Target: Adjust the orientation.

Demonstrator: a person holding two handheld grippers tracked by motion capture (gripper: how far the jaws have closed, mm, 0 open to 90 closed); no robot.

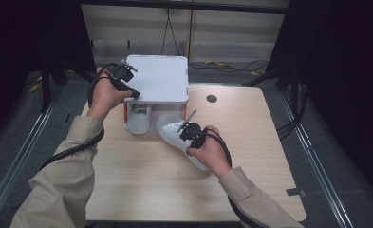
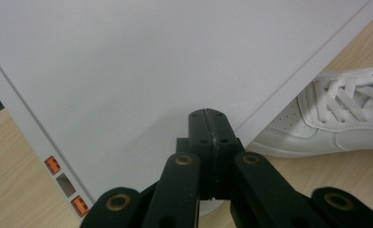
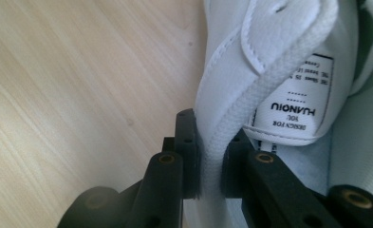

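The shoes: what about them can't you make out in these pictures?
- Shoe under the box lid, high view: its back half is hidden by the lid.
- Shoe held by the right gripper, high view: its heel is covered by the right hand.
- Same shoe, right gripper view: the label has small print too blurred to read.
- Left gripper view: the shoe's heel is cut off by the right edge.

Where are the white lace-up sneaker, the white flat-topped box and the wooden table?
White lace-up sneaker (image 1: 171, 129), high view, toe.
White flat-topped box (image 1: 161, 78), high view, top panel.
Light wooden table (image 1: 146, 185), high view, bare surface.
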